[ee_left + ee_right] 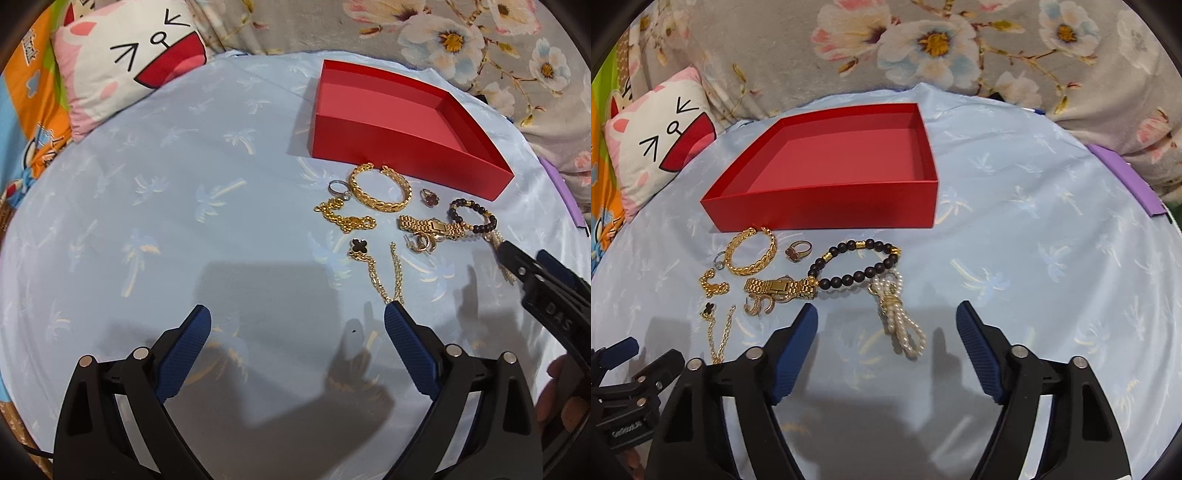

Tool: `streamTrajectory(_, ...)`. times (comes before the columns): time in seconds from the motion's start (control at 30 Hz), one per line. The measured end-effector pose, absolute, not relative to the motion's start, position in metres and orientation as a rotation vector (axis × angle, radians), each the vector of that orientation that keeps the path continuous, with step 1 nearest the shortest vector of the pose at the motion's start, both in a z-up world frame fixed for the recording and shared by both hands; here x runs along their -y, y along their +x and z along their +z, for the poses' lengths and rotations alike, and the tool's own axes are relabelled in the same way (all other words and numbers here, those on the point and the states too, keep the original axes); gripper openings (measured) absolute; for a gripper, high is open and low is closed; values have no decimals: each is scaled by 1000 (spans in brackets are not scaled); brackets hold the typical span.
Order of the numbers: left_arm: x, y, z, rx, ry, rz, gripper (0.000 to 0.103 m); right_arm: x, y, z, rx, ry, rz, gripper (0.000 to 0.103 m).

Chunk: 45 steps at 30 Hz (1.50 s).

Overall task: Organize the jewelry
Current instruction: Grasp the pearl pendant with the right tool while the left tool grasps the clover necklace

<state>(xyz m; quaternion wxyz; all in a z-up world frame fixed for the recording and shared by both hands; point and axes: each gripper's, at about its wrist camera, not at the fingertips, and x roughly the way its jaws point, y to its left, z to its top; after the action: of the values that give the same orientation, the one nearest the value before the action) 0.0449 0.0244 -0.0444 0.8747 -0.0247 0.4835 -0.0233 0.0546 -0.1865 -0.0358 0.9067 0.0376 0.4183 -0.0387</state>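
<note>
An open red box stands on the pale blue cloth, nothing visible inside it. In front of it lie a gold bangle, a dark bead bracelet, a gold watch band, a red-stone ring and a pearl strand. My right gripper is open, its fingertips either side of the pearl strand without touching it. My left gripper is open over bare cloth, its right fingertip at the end of a gold clover necklace. The red box sits beyond.
A silver ring, a gold chain bracelet and earrings lie among the pieces. A cartoon pillow lies far left and a floral blanket behind. A purple object sits at the cloth's right edge.
</note>
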Motion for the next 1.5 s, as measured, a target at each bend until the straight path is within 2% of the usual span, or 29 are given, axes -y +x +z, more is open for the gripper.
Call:
streamTrajectory(0.03, -24, 46, -45, -1014, -56, -54, 93, 187, 58, -39, -873, 77, -74, 68)
streamTrajectory(0.13, -21, 48, -46, -1014, -57, -66, 93, 187, 63, -48, -910, 89, -52, 50)
streamTrajectory(0.2, -19, 48, -47, -1016, -57, -78, 93, 190, 63, -53, -927, 116, -41, 33)
streamTrajectory(0.23, -18, 48, -48, -1021, -56, -85, 93, 191, 60, -53, -920, 121, -44, 29)
streamTrajectory(0.3, -15, 48, -49, -1027, -56, -101, 93, 196, 56, -52, -933, 146, -42, 11)
streamTrajectory(0.77, 3, 38, -53, -1020, -21, -151, 92, 226, -3, -34, -914, 285, -65, 10)
streamTrajectory(0.93, 14, 41, -56, -999, 29, -147, 81, 224, -8, -32, -909, 290, -60, 10)
streamTrajectory(1.13, 21, 46, -55, -943, 85, -137, 48, 222, -8, -30, -902, 297, -51, 10)
streamTrajectory(1.2, 21, 45, -54, -930, 91, -137, 27, 220, -8, -30, -902, 296, -50, 10)
streamTrajectory(1.23, 21, 44, -54, -929, 91, -139, 22, 220, -8, -30, -902, 296, -50, 10)
streamTrajectory(1.27, 21, 44, -54, -928, 89, -145, 11, 220, -8, -30, -903, 296, -50, 10)
streamTrajectory(1.3, 19, 45, -54, -933, 80, -154, 5, 219, -8, -30, -903, 295, -50, 10)
streamTrajectory(1.5, 6, 43, -46, -970, -32, -237, 1, 213, -11, -21, -884, 276, -47, 10)
